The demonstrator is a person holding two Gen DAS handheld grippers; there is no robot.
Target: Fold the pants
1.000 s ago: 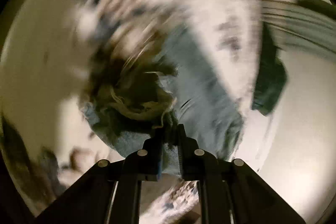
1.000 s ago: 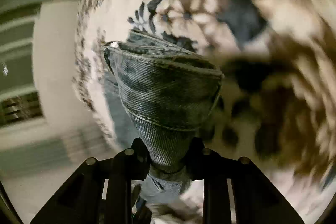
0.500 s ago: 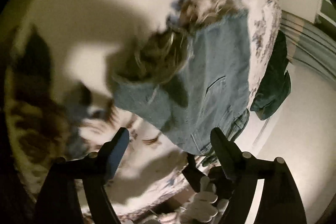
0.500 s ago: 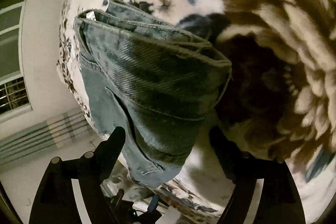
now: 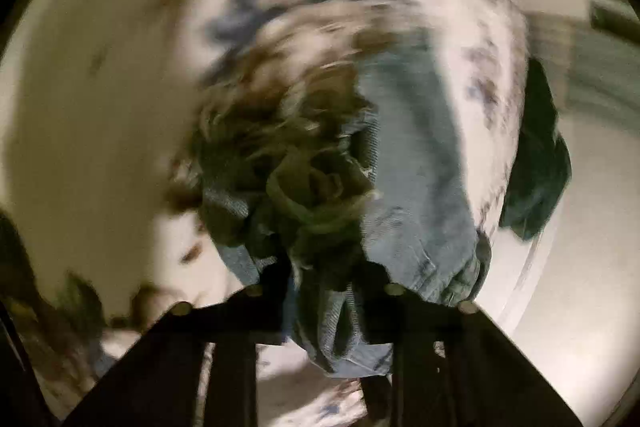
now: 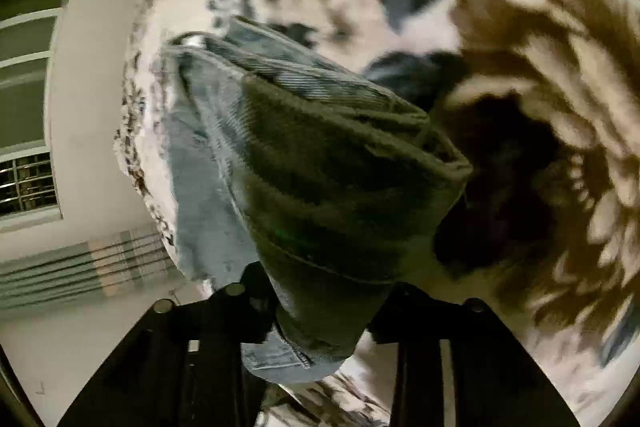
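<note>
The blue denim pants (image 5: 416, 187) lie folded on a floral bedspread (image 5: 100, 107). My left gripper (image 5: 320, 283) is shut on a bunched, frayed hem end of the pants, and the cloth hangs between its fingers. In the right wrist view my right gripper (image 6: 320, 291) is shut on a thick folded edge of the same pants (image 6: 340, 187), which fills the middle of the view. Both views are blurred by motion.
A dark green garment (image 5: 536, 163) hangs over the bed's edge at the right. Beyond the bed are a pale floor (image 5: 580, 307), a wall (image 6: 92, 107), striped curtains (image 6: 80, 267) and a barred window (image 6: 24, 183).
Half a second ago both grippers were open over the pants. Now both have closed on the denim and are moving with it.
</note>
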